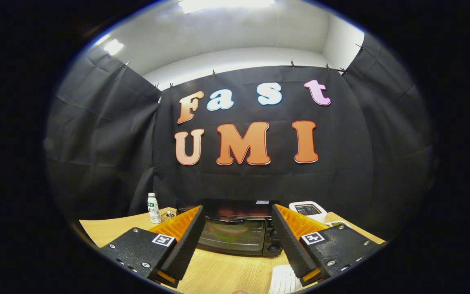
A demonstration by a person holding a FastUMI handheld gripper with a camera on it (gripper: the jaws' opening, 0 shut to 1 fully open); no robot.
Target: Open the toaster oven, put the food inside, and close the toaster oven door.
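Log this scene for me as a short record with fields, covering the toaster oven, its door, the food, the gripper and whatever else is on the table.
toaster oven: stands on the wooden table, just beyond the jaws
door: looks shut
food: dimly seen behind the door glass, kind unclear
gripper: jaws open, holding nothing, framing the oven
bottle: upright, beside the oven
white device: on the oven's other side
white ridged object: near the jaws, unclear what
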